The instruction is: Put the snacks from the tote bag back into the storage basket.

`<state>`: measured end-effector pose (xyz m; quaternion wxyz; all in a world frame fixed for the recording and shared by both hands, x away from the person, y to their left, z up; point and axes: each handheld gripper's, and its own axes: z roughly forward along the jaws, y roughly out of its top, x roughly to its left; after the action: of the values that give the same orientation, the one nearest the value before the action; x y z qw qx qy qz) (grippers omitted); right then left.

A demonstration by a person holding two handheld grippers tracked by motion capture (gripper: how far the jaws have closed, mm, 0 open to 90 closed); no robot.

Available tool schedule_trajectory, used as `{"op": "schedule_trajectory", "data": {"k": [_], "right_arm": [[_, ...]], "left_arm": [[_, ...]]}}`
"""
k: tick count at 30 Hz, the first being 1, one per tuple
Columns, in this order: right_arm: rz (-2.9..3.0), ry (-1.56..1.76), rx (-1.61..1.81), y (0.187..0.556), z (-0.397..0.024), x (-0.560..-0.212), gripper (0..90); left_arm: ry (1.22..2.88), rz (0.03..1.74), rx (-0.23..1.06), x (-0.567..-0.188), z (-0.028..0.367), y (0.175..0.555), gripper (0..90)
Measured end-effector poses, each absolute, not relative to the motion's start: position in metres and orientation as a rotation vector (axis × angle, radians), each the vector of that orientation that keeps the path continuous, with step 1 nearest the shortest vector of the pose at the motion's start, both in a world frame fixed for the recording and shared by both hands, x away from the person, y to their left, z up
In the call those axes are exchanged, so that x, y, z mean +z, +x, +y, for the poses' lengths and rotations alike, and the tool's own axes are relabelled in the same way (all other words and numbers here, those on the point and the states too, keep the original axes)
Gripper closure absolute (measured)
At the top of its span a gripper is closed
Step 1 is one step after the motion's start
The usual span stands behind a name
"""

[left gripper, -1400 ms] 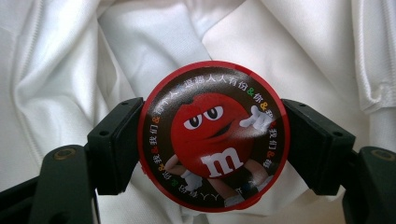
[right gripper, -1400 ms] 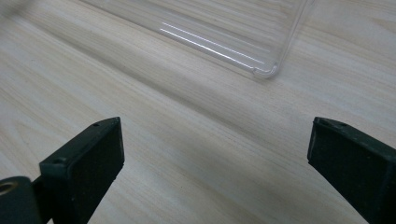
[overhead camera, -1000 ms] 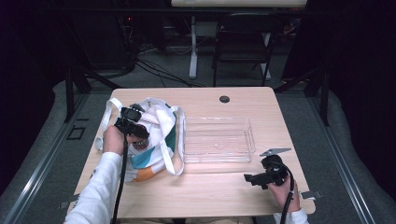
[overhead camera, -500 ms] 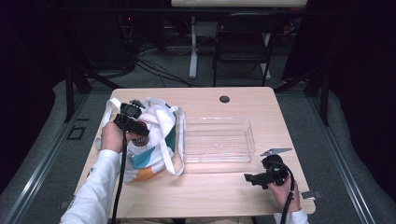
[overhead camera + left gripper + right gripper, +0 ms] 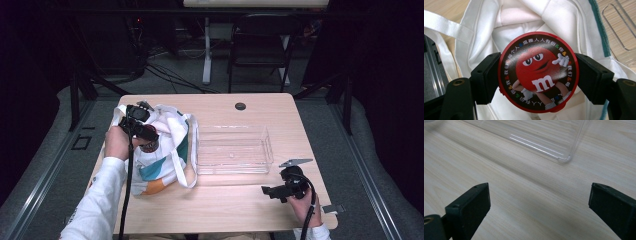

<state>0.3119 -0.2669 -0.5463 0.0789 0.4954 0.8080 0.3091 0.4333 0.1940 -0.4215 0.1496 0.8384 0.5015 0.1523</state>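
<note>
- M&M's tin (image 5: 538, 72), round and red-rimmed, clamped at both sides by left gripper (image 5: 537, 77) just above open white tote bag (image 5: 524, 22).
- Best lifted straight up, clear of bag handles, lid level, then across to clear plastic tray (image 5: 234, 149).
- Right gripper (image 5: 539, 205) wide open, holding nothing, low over table (image 5: 524, 192) near tray corner.
- Lid print: red M&M's character, white "m", ring of Chinese characters.

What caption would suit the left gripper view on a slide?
Left gripper jaws clamp a round red candy tin above the open white tote bag.
</note>
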Motion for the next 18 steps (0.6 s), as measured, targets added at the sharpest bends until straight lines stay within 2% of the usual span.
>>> {"op": "schedule_trajectory", "data": {"k": [18], "right_arm": [[2.413,1.489,0.929,0.313,-0.267,-0.547,3.4]], "left_arm": [[2.409,1.398,0.430,-0.399,0.185,0.433,26.2]]}}
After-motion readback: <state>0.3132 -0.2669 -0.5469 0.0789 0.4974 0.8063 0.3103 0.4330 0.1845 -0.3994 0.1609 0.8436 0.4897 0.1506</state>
